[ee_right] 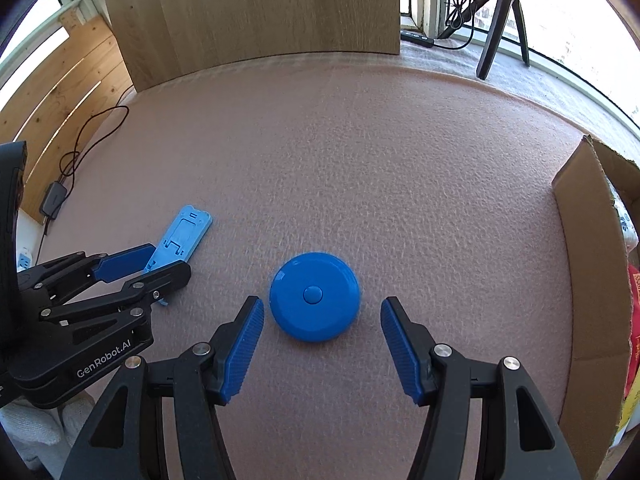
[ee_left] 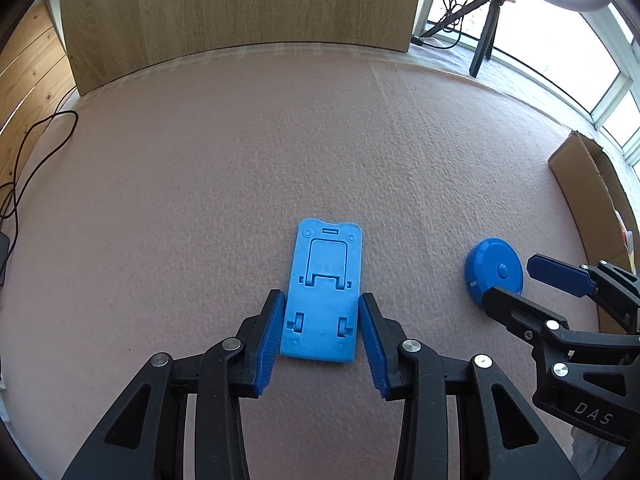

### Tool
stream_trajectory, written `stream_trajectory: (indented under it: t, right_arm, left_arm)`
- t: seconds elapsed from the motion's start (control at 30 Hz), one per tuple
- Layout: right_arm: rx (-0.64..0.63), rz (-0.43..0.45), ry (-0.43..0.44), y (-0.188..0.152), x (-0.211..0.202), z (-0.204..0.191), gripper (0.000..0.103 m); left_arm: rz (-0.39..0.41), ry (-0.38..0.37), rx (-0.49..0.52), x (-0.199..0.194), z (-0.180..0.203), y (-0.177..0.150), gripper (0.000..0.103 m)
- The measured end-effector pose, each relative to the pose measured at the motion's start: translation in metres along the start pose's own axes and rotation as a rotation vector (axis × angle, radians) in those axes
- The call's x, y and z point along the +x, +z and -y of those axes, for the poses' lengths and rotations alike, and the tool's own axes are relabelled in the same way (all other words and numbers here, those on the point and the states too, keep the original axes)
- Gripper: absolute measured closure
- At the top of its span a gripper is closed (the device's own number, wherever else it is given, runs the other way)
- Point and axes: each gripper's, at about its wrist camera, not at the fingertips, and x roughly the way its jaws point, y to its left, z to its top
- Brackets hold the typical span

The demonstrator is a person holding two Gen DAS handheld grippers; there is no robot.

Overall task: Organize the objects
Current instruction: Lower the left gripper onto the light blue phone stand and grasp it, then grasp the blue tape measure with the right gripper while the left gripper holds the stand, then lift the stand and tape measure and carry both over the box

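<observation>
Left gripper (ee_left: pixel 321 322) fingers nearly pinch my stiff, light phone stand (ee_left: pixel 323 292) edges; right gripper (ee_right: pixel 322 330) gapes around the slick round tape measure (ee_right: pixel 314 297).

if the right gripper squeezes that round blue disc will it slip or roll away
The round blue disc lies flat on the textured mat, so rolling seems unlikely. Its glossy curved rim may slip between the right gripper pads. It looks like rigid plastic, probably light.
</observation>
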Motion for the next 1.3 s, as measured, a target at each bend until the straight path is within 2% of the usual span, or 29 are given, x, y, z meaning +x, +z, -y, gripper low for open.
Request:
stream_trajectory:
  t: [0.2, 0.27, 0.47, 0.5, 0.57, 0.73, 1.07, 1.3]
  right_arm:
    - [-0.018, -0.005, -0.024, 0.0, 0.009, -0.003, 0.046]
    - [-0.03, 0.003, -0.037, 0.0, 0.01, -0.005, 0.046]
    - [-0.049, 0.012, -0.05, 0.001, 0.012, -0.007, 0.046]
    - [-0.049, 0.015, -0.051, 0.001, 0.012, -0.006, 0.047]
    - [-0.048, 0.02, -0.047, 0.002, 0.011, -0.005, 0.055]
    - [-0.043, 0.022, -0.033, 0.002, 0.009, -0.002, 0.056]
    - [-0.026, 0.072, -0.03, 0.004, -0.015, 0.01, 0.056]
    - [-0.001, 0.127, -0.042, 0.005, -0.045, 0.031, 0.056]
  left_arm:
    - [0.008, -0.028, 0.002, 0.002, -0.002, 0.003, 0.06]
    - [0.016, -0.022, -0.001, 0.001, 0.002, 0.002, 0.064]
    - [0.03, -0.024, -0.03, 0.003, 0.001, 0.005, 0.064]
    - [0.032, -0.026, -0.039, 0.003, 0.0, 0.005, 0.064]
    - [0.038, -0.03, -0.064, 0.002, -0.001, 0.003, 0.064]
    - [0.041, -0.036, -0.073, 0.0, 0.002, 0.0, 0.064]
    - [0.069, -0.047, -0.076, -0.015, 0.012, 0.002, 0.064]
    - [0.105, -0.069, -0.032, -0.03, 0.04, 0.015, 0.064]
